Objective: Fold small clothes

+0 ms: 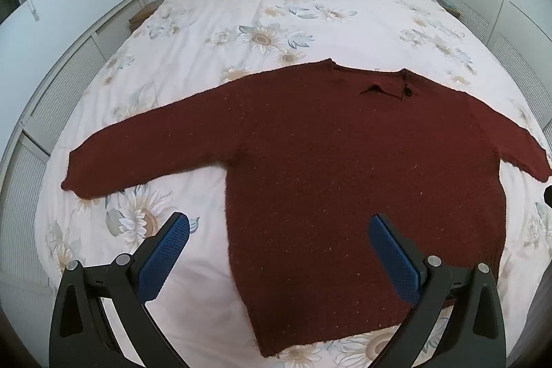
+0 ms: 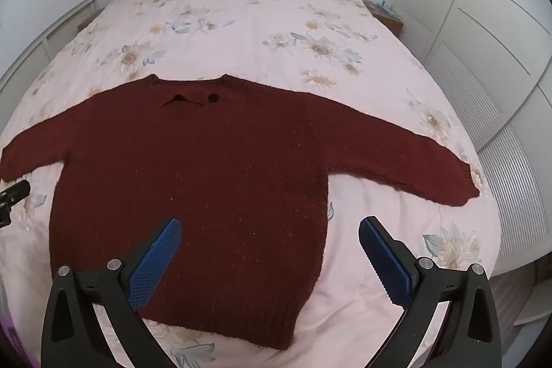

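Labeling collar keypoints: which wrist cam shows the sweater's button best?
Right wrist. The button on the sweater sits near mid-frame there, a round dark dot against the collar. In the left wrist view the button lies farther off-centre and merges into a dark fold, so its outline is harder to pick out.

Dark red knit sweater lies flat on the bed, unfolded, tiny light flecks in the yarn. Neckline at 12 o'clock, with a small gap and a dark button; ribbed hem at 6. Both sleeves spread out, toward 9 and 3, angled slightly down.
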The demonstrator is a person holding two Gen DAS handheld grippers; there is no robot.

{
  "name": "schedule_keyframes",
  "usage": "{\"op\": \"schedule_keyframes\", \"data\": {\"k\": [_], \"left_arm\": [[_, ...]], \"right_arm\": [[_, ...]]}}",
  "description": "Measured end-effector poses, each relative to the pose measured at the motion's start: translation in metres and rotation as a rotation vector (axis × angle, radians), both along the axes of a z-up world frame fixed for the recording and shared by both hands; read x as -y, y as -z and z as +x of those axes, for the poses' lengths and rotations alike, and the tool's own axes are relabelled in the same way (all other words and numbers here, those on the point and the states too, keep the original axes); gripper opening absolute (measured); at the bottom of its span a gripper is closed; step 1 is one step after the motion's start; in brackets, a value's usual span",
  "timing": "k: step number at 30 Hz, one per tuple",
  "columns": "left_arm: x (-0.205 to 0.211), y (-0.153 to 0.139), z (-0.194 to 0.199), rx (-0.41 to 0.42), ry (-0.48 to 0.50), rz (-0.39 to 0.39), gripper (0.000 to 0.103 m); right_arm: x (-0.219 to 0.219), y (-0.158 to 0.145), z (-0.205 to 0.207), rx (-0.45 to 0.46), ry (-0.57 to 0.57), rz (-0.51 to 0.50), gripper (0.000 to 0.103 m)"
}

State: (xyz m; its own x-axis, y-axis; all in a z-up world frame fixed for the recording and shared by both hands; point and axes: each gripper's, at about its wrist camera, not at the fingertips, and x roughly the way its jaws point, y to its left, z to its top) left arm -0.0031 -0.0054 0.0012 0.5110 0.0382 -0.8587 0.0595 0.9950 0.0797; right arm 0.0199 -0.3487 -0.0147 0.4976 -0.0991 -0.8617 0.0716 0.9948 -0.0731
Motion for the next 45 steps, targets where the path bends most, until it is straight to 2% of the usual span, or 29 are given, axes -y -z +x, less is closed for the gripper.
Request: {"op": "schedule_keyframes", "data": {"k": [45], "left_arm": [[-0.001, 0.009, 0.008, -0.04, 0.023, 0.003, 0.102]], "right_arm": [[-0.006, 0.013, -0.004, -0.045, -0.041, -0.021, 0.103]]}}
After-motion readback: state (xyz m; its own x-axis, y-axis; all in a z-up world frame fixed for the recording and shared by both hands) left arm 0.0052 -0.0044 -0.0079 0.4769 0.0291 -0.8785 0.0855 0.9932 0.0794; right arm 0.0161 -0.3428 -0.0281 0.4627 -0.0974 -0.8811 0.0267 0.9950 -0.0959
